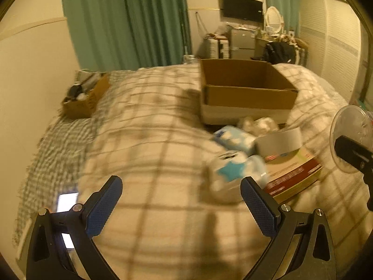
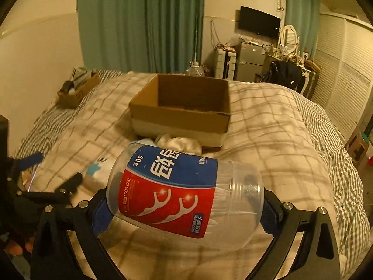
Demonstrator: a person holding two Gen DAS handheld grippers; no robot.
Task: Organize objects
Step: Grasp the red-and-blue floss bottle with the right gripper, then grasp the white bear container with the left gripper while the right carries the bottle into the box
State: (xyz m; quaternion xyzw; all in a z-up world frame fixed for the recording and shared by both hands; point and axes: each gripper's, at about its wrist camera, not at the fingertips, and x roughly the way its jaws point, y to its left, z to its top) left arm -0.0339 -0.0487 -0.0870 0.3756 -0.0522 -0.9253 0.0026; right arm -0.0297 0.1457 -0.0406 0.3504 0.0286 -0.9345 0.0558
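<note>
My right gripper [image 2: 186,210] is shut on a clear plastic dental-floss-pick jar [image 2: 184,196] with a red and blue label, held sideways above the bed. The jar's clear end [image 1: 349,137] shows at the right edge of the left wrist view. An open cardboard box [image 2: 181,114] stands on the plaid blanket beyond it; it also shows in the left wrist view [image 1: 247,93]. My left gripper [image 1: 181,198] is open and empty above the blanket, just left of a blue-and-white tissue pack [image 1: 235,175]. A tape roll [image 1: 279,141] lies on a flat red box [image 1: 293,175].
A second blue tissue pack [image 1: 235,137] and crumpled clear plastic [image 1: 258,123] lie in front of the box. A small cardboard tray [image 1: 84,98] of items sits at the far left of the bed. A lit phone [image 1: 67,201] lies near the left edge.
</note>
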